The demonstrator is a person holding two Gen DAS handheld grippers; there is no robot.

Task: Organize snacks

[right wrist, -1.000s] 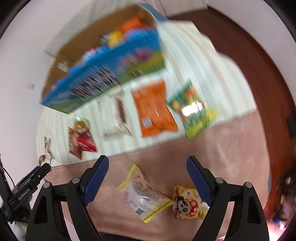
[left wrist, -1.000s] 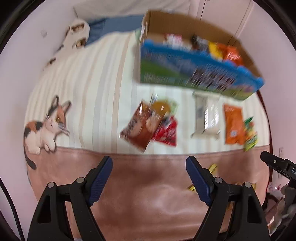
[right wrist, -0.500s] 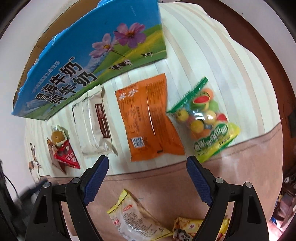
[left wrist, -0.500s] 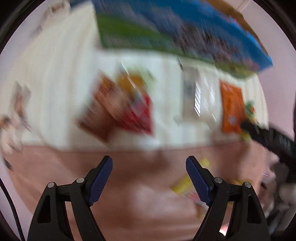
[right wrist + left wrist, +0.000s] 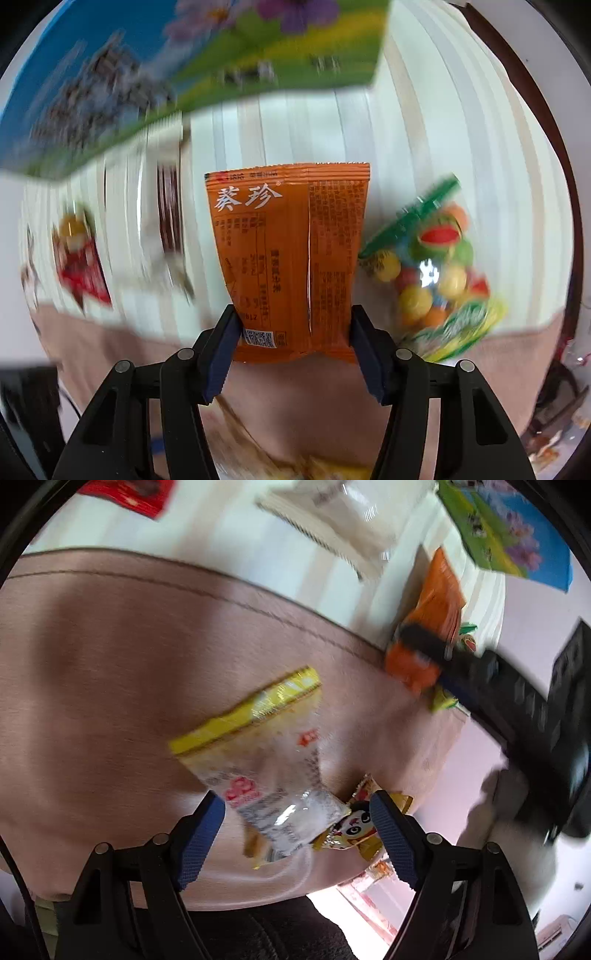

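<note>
**A:** so where are the right tongs (image 5: 293,345) at? looks like they've got the orange packet (image 5: 291,254).

**B:** jaws are closing, blue pads flat against the packet's two long edges near its bottom seam. Packet lies flat on the striped sheet (image 5: 424,122), long axis pointing straight away from the tongs, bottom end right at the brown border (image 5: 306,398).

**A:** any room around it?

**B:** tight on the right, the bag of round candies (image 5: 432,273) sits just beside it. A white wrapper (image 5: 162,236) on the left has a bit more gap. The blue and green box (image 5: 184,74) is further up, apart.

**A:** and the left tongs (image 5: 297,834)?

**B:** jaws apart, angled down over the brown border, straddling the near end of the yellow-edged clear bag (image 5: 266,760), not pressing it. That bag runs diagonally up-left. A panda packet (image 5: 354,827) is tucked beside the right pad, close to the bed edge.
</note>
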